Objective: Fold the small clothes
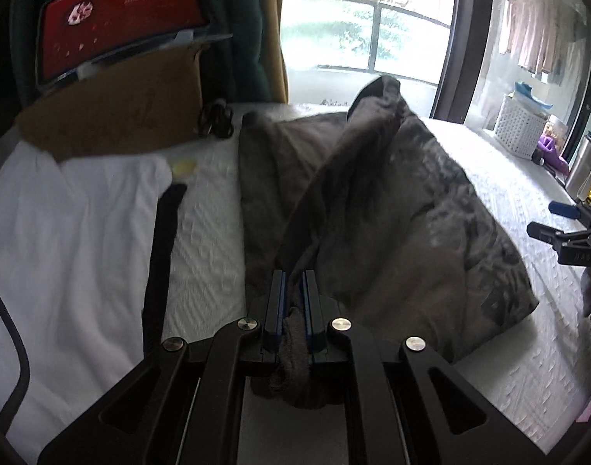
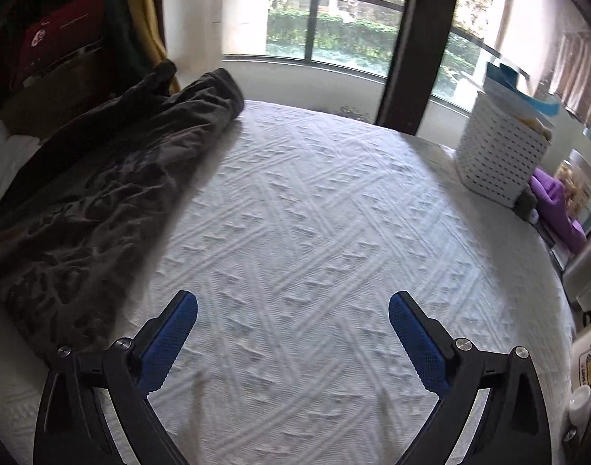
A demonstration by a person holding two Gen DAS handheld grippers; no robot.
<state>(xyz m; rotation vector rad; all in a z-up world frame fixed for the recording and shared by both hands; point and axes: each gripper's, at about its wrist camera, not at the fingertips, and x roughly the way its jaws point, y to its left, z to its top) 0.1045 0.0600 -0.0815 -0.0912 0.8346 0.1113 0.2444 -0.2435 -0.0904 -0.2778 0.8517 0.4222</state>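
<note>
A dark grey-brown garment lies rumpled on the white quilted bed, one part pulled up into a ridge. My left gripper is shut on a bunched edge of that garment, cloth pinched between its blue pads. In the right wrist view the same garment lies at the left, partly rolled. My right gripper stands wide open over bare bed cover, nothing between its fingers. It also shows at the right edge of the left wrist view as the right gripper, apart from the garment.
A white cloth with a dark strap lies left of the garment. Cardboard and a red box stand behind. A white perforated basket, purple item and a steel bottle line the bed's right side. A window is beyond.
</note>
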